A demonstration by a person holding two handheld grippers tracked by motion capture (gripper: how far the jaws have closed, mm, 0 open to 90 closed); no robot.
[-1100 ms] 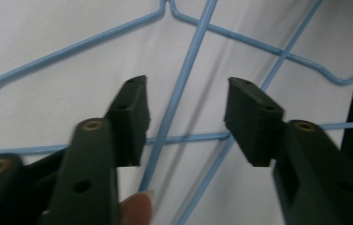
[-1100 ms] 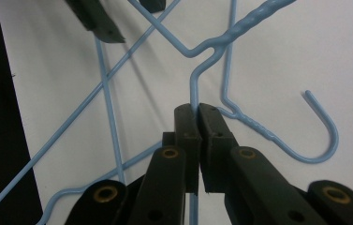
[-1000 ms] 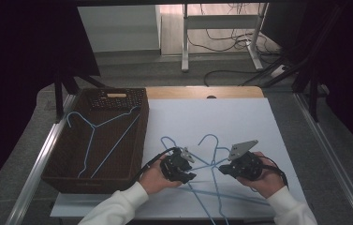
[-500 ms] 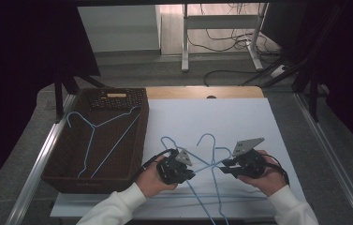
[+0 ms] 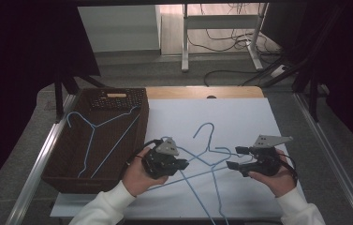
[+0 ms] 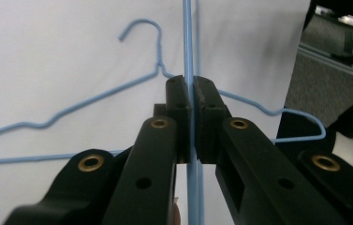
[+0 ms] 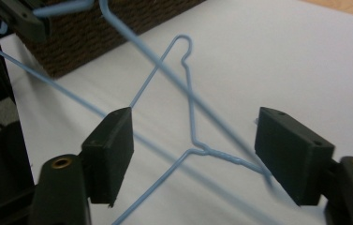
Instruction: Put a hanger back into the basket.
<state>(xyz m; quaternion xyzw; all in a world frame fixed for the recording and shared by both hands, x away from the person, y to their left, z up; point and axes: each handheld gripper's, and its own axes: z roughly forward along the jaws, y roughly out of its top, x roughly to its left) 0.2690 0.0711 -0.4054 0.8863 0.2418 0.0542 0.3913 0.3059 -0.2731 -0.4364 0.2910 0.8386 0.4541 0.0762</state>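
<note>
Blue wire hanger (image 6: 187,56) sits clamped between the left gripper's (image 6: 192,89) closed jaws, running vertically up the frame. Right gripper (image 7: 193,154), jaws just opening, stands open and empty over a second hanger (image 7: 190,117), hook toward upper centre.

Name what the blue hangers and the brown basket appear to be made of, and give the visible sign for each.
Blue hangers: thin wire, probably metal with a smooth light-blue coating; the twisted neck below the hook, seen in the right gripper view, suggests bent wire. Brown basket: dark woven material, perhaps wicker or plastic rattan; its wall shows a coarse matte weave, and the fibre itself cannot be told.
</note>
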